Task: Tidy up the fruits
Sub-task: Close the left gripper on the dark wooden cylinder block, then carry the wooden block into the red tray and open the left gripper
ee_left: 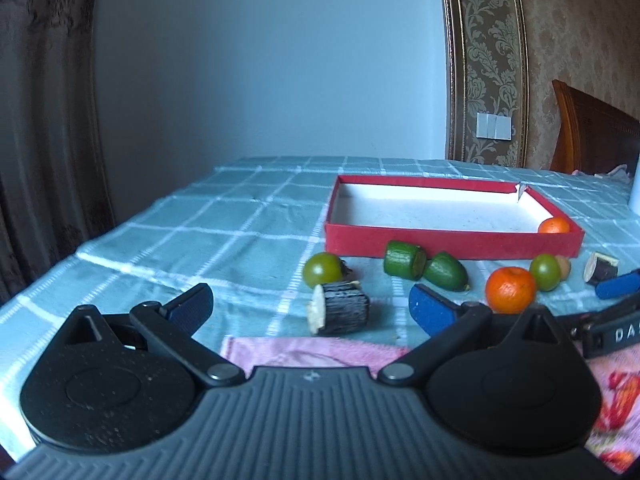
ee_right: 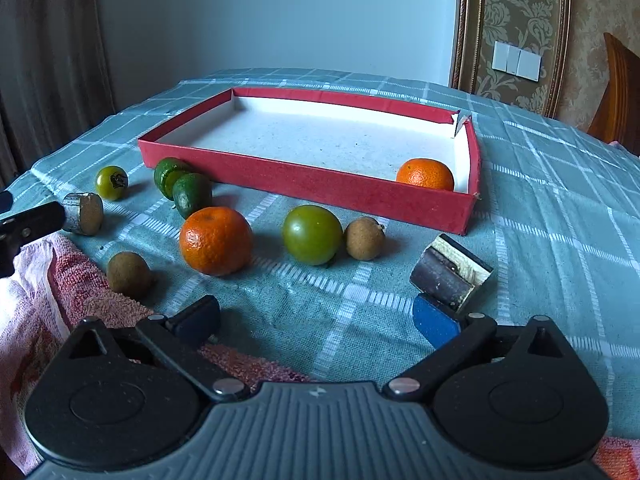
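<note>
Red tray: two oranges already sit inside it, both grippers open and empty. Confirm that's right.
Not quite. The red tray holds only one orange, in its near right corner; the second orange lies on the cloth outside, as the right wrist view shows. Both grippers are open and empty.

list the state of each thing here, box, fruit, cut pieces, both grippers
red box: open, holds one orange
loose orange: whole, on the cloth
green tomato: whole, outside the box
two green pieces: cut, touching
dark piece: cut, on its side
left gripper: open, empty
right gripper: open, empty
</note>
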Motion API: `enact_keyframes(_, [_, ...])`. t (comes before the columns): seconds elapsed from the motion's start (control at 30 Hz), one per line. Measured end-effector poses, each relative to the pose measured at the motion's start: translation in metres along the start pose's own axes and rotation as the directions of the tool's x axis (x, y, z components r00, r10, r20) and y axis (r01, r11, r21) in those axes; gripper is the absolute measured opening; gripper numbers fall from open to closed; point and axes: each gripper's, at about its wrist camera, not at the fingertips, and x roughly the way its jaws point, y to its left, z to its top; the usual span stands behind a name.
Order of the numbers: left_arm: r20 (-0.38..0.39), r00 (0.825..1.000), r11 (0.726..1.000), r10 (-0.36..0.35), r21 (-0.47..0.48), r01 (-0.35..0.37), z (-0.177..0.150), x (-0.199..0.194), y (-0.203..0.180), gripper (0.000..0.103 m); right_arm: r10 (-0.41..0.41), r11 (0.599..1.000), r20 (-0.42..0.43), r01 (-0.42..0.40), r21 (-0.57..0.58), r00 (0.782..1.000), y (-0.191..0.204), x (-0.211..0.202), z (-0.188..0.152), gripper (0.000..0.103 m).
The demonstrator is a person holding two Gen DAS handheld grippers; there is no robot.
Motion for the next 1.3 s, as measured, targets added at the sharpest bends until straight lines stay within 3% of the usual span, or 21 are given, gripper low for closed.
enact_keyframes(0.07, [0.014,1.0,1.0,0.005,0.025,-0.006,-0.001,-0.002,0.0,0.098,0.001,1.0,0.001,-0.001,0.002,1.0,0.0,0.0,0.0,0.103])
enact_keyframes(0.13, [-0.008,1.0,0.999,0.003,0.042,-0.003,0.0,0.001,-0.003,0.085,0.002,1.0,0.0,-0.002,0.002,1.0,0.0,0.0,0.001,0.103])
enact_keyframes(0.37, [-0.075,0.997,0.999,0.034,0.022,-0.033,0.004,0.023,-0.014,0.079,0.006,1.0,0.004,-0.006,0.009,1.0,-0.001,-0.001,0.001,0.103])
enact_keyframes(0.5, [-0.13,0.991,1.0,0.023,0.009,-0.022,0.008,0.038,-0.02,0.063,0.004,1.0,0.004,-0.004,0.008,1.0,-0.001,-0.001,0.001,0.103])
enact_keyframes(0.63, [-0.206,0.978,1.0,0.024,0.004,-0.023,0.006,0.056,-0.025,0.035,0.005,1.0,0.004,-0.005,0.009,1.0,-0.001,0.0,0.001,0.103])
enact_keyframes(0.87, [-0.188,0.981,0.999,0.046,0.026,-0.042,0.003,0.056,-0.033,0.03,0.005,1.0,0.005,-0.005,0.009,1.0,-0.001,-0.001,0.001,0.103])
enact_keyframes(1.3, [-0.184,0.983,1.0,0.007,-0.004,-0.008,0.009,0.052,-0.029,0.03,0.003,1.0,0.004,-0.003,0.007,1.0,-0.001,0.0,0.001,0.103])
